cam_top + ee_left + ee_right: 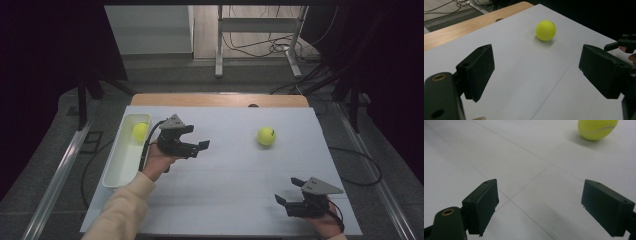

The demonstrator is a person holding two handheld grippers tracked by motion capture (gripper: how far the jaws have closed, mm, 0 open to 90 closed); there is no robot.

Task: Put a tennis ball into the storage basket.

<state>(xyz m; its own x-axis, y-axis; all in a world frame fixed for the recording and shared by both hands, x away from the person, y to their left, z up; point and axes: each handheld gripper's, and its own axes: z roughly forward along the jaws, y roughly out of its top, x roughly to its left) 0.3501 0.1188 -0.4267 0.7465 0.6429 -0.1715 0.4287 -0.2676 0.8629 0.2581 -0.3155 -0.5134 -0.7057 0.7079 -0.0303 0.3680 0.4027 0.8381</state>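
In the high view the left gripper [192, 138] sits left of centre, just right of a white tray [116, 167] that runs down the left side of the table [235, 190]. Its fingers [477, 70] are spread apart with nothing between them, and they point toward the right of the frame. One ball [266, 135] lies loose on the table right of centre, well apart from both grippers; in the left gripper view it shows in the upper middle [545, 30], beyond the gap between the fingers. A second ball [140, 131] rests in the far end of the tray, at the upper left of the table.

The right gripper [288, 191] is at the lower right of the high view, held by a hand [327, 225] at the bottom edge. Its fingers [607, 206] are also released and hold nothing, standing wide over the bare table. In the right gripper view the loose ball [597, 128] sits in the upper right corner, cut off by the top edge.
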